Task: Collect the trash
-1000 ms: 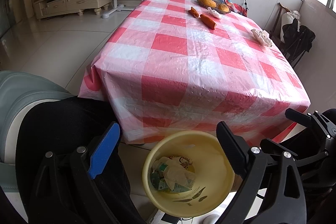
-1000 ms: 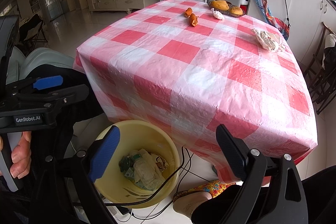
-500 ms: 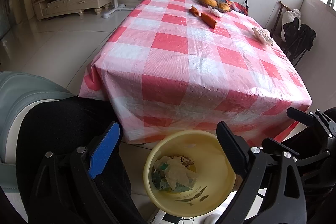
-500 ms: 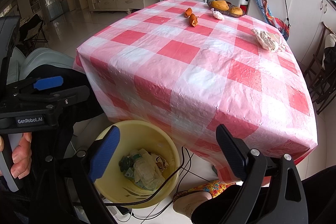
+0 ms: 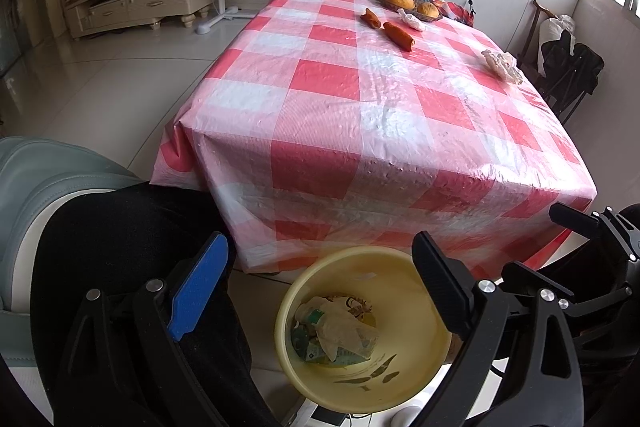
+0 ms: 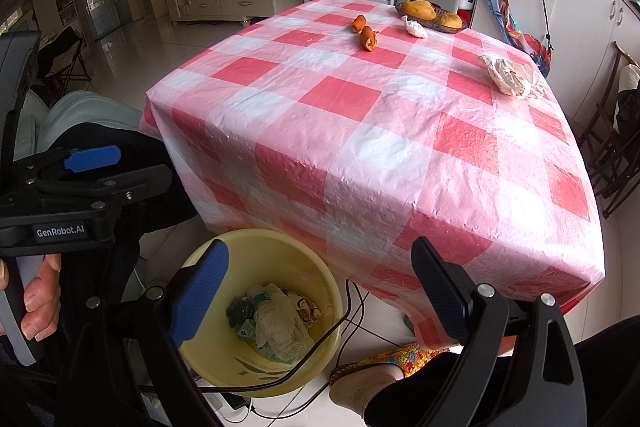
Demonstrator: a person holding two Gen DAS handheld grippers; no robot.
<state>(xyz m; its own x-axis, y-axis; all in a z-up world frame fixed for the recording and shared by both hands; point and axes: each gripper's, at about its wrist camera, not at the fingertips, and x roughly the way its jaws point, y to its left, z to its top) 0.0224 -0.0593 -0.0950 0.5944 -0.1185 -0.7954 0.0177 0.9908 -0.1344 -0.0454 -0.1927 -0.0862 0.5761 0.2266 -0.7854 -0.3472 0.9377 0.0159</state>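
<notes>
Grippers have barely shifted in the last second: the left gripper and right gripper both hang spread and empty over the yellow bin, beside the table's near edge. Crumpled paper lies at the far right edge, a smaller wad beside the fruit basket; both probably remain to collect.

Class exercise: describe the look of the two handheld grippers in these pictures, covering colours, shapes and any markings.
Both are black, angular frames with silver bolts. Each has one finger faced with a blue pad and one black textured finger. The left gripper has "GenRobot.AI" printed in white on its side and a light grey handle.
</notes>
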